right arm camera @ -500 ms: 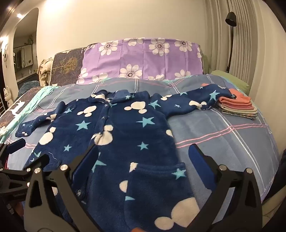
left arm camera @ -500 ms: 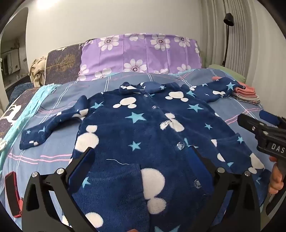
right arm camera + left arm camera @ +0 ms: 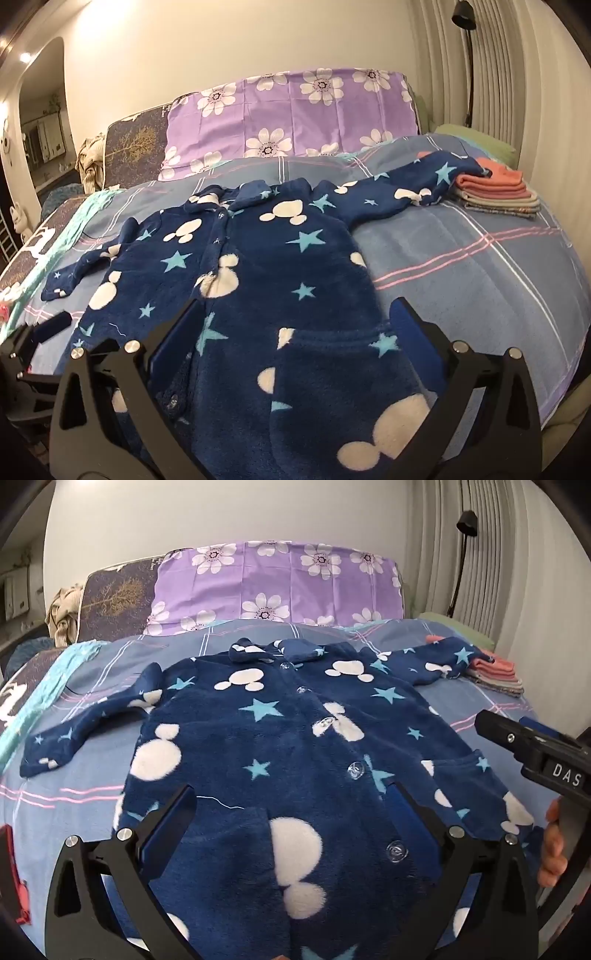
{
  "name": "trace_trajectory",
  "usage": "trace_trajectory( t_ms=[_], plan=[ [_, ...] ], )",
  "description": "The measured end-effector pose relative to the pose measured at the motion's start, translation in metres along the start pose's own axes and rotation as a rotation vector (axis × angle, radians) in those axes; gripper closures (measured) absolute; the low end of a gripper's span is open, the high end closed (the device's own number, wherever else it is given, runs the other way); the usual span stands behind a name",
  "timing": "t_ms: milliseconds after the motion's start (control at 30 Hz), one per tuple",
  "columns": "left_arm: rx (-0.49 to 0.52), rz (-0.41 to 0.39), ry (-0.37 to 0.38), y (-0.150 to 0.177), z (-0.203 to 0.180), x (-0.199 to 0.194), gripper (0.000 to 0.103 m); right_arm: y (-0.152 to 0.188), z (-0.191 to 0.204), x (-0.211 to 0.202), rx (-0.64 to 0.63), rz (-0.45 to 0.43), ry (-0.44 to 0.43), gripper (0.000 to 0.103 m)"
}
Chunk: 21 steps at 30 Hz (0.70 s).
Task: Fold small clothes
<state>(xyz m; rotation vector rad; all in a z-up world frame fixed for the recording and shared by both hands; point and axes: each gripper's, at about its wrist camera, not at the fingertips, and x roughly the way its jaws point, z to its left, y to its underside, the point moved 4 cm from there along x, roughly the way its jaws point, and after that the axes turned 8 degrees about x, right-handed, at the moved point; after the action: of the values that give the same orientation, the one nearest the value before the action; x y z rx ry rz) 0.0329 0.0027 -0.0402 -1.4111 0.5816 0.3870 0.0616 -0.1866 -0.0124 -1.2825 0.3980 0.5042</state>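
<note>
A navy fleece pajama top (image 3: 280, 760) with white mouse-head shapes and light blue stars lies face up and buttoned on the bed (image 3: 476, 705), sleeves spread to either side. Its lower half fills the space ahead of and between the fingers of the left gripper (image 3: 291, 805), which are spread wide and released, hovering above the fabric with nothing grasped. The clear buttons run up the placket just inside the right-hand finger (image 3: 406, 808) of that gripper.

The right gripper (image 3: 295, 325) is likewise released, its fingers wide apart over the pocket side of the top, gripping nothing; its right-hand finger (image 3: 406, 325) sits over the plaid sheet just beyond the garment's edge. In the left wrist view a hand (image 3: 552, 845) holds the right gripper's handle.

Beyond the fingers, the far sleeve's cuff touches a stack of folded cloths (image 3: 498, 192). A purple flowered pillow (image 3: 295, 122) stands at the head of the bed, well past the collar.
</note>
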Motion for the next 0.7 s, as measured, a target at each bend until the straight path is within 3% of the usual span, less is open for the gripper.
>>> trace_trajectory(
  t_ms=[133, 267, 533, 700],
  plan=[
    [0.031, 0.026, -0.008, 0.001, -0.006, 0.003, 0.001, 0.001, 0.001, 0.002, -0.008, 0.008, 0.01, 0.002],
    [0.062, 0.084, 0.045, 0.007, -0.012, 0.009, 0.001, 0.005, 0.002, 0.005, -0.005, 0.019, 0.01, 0.002],
    [0.096, 0.078, 0.041, 0.011, -0.019, 0.009, 0.001, 0.007, 0.003, 0.006, 0.0, 0.027, 0.013, 0.002],
    [0.125, 0.022, -0.001, 0.012, -0.018, 0.003, 0.001, 0.008, 0.005, 0.005, -0.007, 0.017, 0.019, 0.002]
  ],
)
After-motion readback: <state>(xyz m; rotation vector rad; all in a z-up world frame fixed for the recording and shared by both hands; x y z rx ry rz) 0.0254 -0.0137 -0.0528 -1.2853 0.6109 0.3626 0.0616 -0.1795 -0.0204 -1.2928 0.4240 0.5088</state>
